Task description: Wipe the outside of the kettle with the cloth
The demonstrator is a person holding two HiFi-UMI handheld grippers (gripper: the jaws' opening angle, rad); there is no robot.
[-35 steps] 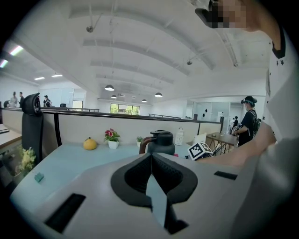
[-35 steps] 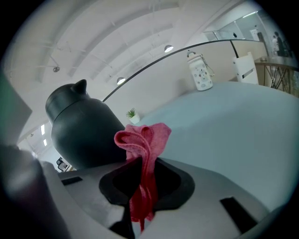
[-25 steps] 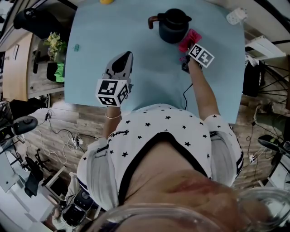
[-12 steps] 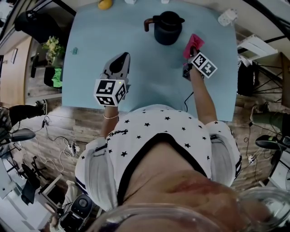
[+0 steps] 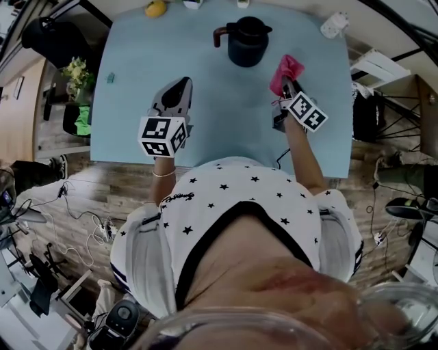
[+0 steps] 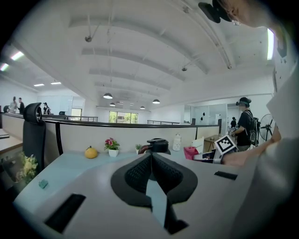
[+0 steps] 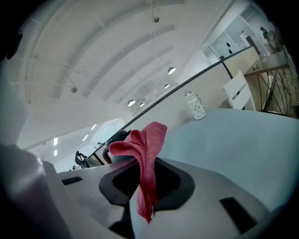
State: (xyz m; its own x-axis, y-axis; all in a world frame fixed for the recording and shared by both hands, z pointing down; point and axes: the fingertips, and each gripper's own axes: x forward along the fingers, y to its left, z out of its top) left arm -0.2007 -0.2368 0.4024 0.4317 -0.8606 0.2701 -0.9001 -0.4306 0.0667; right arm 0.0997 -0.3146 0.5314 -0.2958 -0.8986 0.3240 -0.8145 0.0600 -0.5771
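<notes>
A dark kettle (image 5: 246,42) with a brown handle stands at the far middle of the light blue table (image 5: 226,130). My right gripper (image 5: 284,85) is shut on a pink cloth (image 5: 287,70), held to the right of the kettle and apart from it. In the right gripper view the cloth (image 7: 145,154) stands up folded between the jaws, and the kettle (image 7: 114,140) shows dark behind it. My left gripper (image 5: 181,87) hovers over the table's left half with its jaws closed together and nothing between them. The left gripper view shows the kettle (image 6: 157,145) straight ahead.
A yellow fruit (image 5: 156,8) and a small flower pot (image 6: 111,145) sit along the far edge. A white object (image 5: 333,25) lies at the far right corner, and a small green item (image 5: 109,78) near the left edge. A white bottle (image 7: 196,106) stands at the back.
The right gripper has drawn the pink cloth away from the kettle's right side, back toward me. The left gripper has stayed about where it was.
</notes>
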